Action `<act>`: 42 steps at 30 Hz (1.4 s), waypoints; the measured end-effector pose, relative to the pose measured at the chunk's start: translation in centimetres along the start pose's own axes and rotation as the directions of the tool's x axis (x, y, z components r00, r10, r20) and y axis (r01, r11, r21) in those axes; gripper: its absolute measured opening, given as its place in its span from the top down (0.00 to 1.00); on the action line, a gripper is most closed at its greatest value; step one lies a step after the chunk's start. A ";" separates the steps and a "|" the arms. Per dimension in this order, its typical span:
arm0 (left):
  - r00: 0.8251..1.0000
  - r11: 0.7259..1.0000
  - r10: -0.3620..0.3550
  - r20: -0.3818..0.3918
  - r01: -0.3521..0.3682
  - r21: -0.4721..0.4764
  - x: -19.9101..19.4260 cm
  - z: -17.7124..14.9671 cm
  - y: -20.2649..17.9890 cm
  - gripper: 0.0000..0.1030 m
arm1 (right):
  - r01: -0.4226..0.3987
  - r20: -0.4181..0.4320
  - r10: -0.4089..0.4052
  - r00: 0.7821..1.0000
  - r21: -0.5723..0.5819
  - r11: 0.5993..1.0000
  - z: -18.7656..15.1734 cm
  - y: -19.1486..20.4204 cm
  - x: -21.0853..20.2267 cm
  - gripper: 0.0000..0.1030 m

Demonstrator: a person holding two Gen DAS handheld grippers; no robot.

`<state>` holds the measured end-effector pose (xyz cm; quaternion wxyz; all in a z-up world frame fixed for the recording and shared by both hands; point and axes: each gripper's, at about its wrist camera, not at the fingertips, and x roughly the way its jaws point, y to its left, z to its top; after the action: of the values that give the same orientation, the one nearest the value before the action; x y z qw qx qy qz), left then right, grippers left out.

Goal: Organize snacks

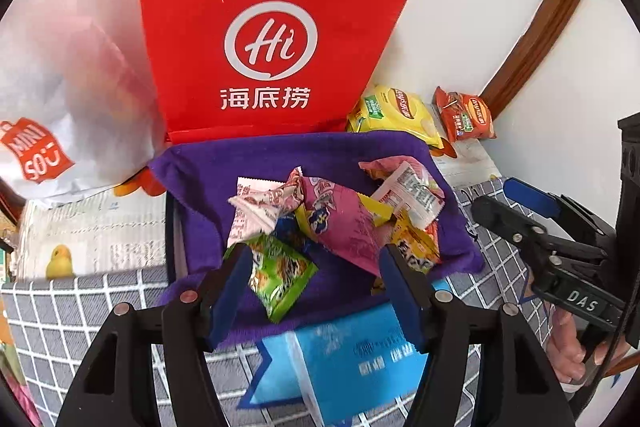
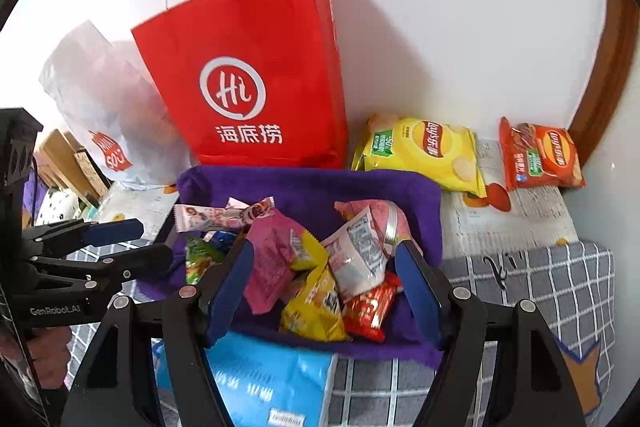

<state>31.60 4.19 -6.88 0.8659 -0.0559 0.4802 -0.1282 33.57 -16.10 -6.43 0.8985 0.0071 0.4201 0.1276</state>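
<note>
I see crinkled snack packets (image 1: 340, 223) heaped in a purple-lined box (image 1: 320, 151), long axes pointing every way. My left gripper (image 1: 312, 267) and right gripper (image 2: 324, 275) both stand apart, holding nothing.

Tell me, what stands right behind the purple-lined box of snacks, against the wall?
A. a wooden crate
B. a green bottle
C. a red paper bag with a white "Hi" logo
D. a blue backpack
C: the red paper bag stands upright against the wall directly behind the purple-lined box.

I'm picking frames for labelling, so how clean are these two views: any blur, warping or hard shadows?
Left wrist view: the white bag and blue packet are smeared; the door frame bows from fisheye.
Right wrist view: sharper; the red bag casts a soft shadow on the wall; the blue packet is blurred.
</note>
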 end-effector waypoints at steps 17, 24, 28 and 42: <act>0.988 0.996 0.056 0.147 -0.066 0.065 -8.2 -6.3 -3.9 0.22 | 0.044 0.068 -0.049 0.996 0.068 0.997 -6.5 1.3 -9.6 0.17; 0.978 0.992 0.089 0.191 -0.104 0.067 -10.9 -9.1 -4.9 0.15 | 0.093 0.106 -0.100 0.989 0.068 0.993 -9.0 2.1 -12.8 0.05; 0.969 0.991 0.101 0.225 -0.118 0.062 -12.4 -10.5 -5.4 0.06 | 0.113 0.128 -0.123 0.984 0.080 0.990 -10.2 2.2 -14.2 0.00; 0.948 0.981 0.147 0.284 -0.176 0.079 -15.4 -13.6 -7.1 0.05 | 0.113 0.148 -0.126 0.981 0.092 0.989 -13.0 2.6 -17.3 0.00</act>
<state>11.15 1.99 0.03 0.9338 0.0111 0.3503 -0.0725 12.53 -18.93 -1.50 0.9331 0.0292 0.3543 0.0548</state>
